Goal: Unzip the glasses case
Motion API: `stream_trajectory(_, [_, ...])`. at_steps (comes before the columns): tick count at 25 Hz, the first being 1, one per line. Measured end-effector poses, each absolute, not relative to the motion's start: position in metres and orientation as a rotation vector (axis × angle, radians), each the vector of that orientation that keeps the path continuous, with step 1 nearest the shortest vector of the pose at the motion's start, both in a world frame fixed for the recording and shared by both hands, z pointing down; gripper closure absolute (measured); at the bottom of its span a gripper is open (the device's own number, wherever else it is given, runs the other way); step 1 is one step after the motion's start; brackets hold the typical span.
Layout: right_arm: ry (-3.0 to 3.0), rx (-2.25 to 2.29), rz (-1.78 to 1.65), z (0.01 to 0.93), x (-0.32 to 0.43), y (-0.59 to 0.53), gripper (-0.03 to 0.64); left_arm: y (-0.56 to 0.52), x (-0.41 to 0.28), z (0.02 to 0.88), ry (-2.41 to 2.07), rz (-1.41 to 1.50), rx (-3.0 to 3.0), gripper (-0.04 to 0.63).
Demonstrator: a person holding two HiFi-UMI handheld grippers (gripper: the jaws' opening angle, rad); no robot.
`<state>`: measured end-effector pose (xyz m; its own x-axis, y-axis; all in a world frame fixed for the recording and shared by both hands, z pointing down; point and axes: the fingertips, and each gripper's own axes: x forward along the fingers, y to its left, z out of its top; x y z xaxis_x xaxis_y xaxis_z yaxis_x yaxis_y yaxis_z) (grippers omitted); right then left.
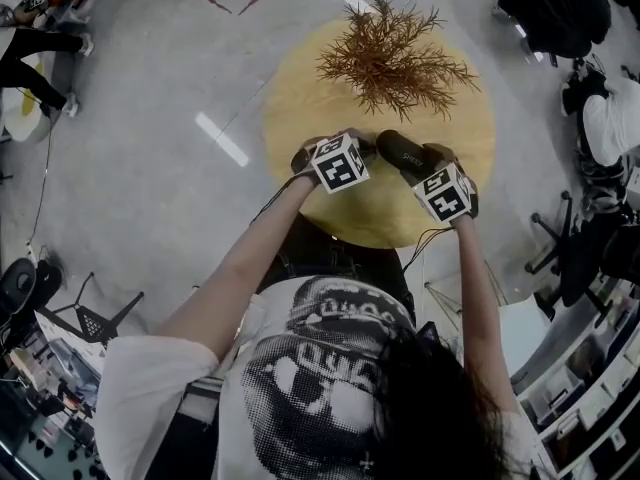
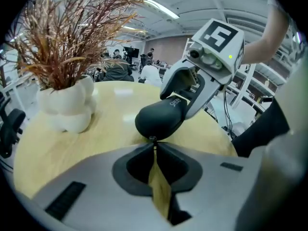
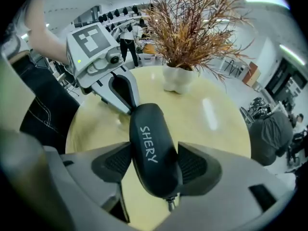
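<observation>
Right claw (image 3: 154, 162): clamped across black glasses case (image 3: 147, 143). Left claw (image 2: 154, 147): pinched narrow on its zipper pull (image 2: 153, 139). Beyond both claws: potted dried plant (image 2: 67, 105), apart, on round counter (image 2: 110, 112).

One glasses case (image 3: 151, 150), one zipper pull (image 2: 153, 140) on it, two grippers, the left gripper (image 2: 154, 146) and the right gripper (image 3: 154, 165), one marker cube (image 1: 340, 161) on each of them, one round table (image 1: 300, 98), one white vase (image 2: 67, 107), one dried plant (image 1: 395, 58) in it.
</observation>
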<state>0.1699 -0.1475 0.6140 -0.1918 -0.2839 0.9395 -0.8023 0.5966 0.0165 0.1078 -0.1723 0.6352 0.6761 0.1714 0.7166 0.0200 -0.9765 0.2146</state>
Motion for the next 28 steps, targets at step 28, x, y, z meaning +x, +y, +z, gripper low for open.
stream_trajectory(28, [-1.99, 0.822, 1.026, 0.623, 0.16, -0.147, 0.327, -0.181, 0.104, 0.638, 0.187, 1.313, 2.75, 0.569])
